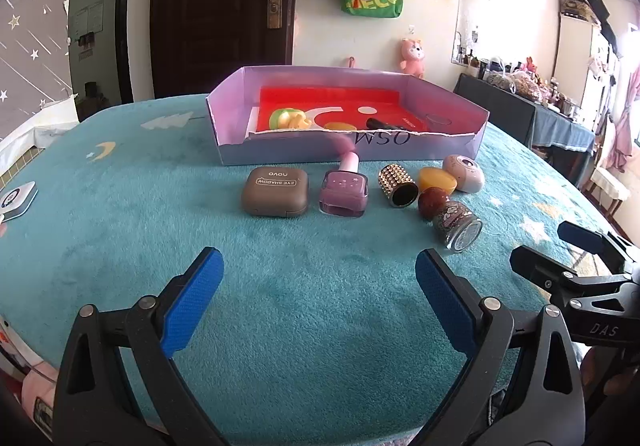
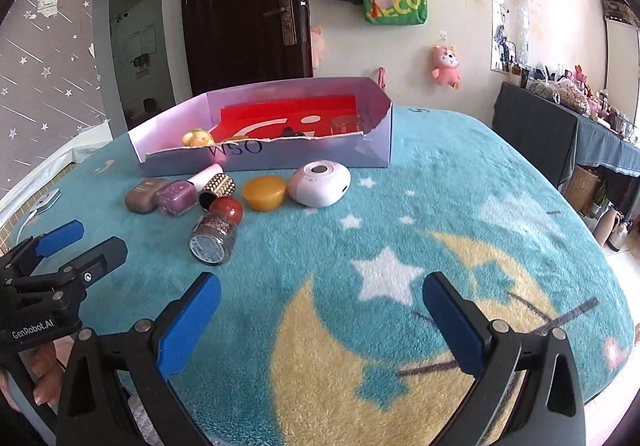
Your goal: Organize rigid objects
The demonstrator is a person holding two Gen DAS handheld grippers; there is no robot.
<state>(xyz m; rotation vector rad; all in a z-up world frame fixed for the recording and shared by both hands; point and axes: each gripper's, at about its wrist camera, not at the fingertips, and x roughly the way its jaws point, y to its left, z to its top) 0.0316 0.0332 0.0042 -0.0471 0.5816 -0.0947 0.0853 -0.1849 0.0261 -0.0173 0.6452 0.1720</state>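
Observation:
A row of small items lies on the teal cloth in front of a lilac box (image 1: 224, 134) (image 2: 376, 150): a brown eyeshadow case (image 1: 275, 192) (image 2: 144, 195), a purple polish bottle (image 1: 344, 188) (image 2: 178, 197), a studded gold cylinder (image 1: 398, 185) (image 2: 218, 186), a yellow puck (image 1: 437, 180) (image 2: 265, 192), a white-pink oval device (image 1: 464, 173) (image 2: 319, 183) and a red-capped glitter bottle (image 1: 454, 220) (image 2: 216, 232). My left gripper (image 1: 319, 270) (image 2: 80, 238) is open, short of the row. My right gripper (image 2: 321, 294) (image 1: 548, 246) is open over the cloth's moon pattern.
The box holds a red sheet, a yellow-green toy (image 1: 286, 120), a dark tube and a clear lid. A small white gadget (image 1: 16, 200) lies at the cloth's left edge. A dark table (image 2: 532, 126) with clutter stands at the right; a door and hanging bags are behind.

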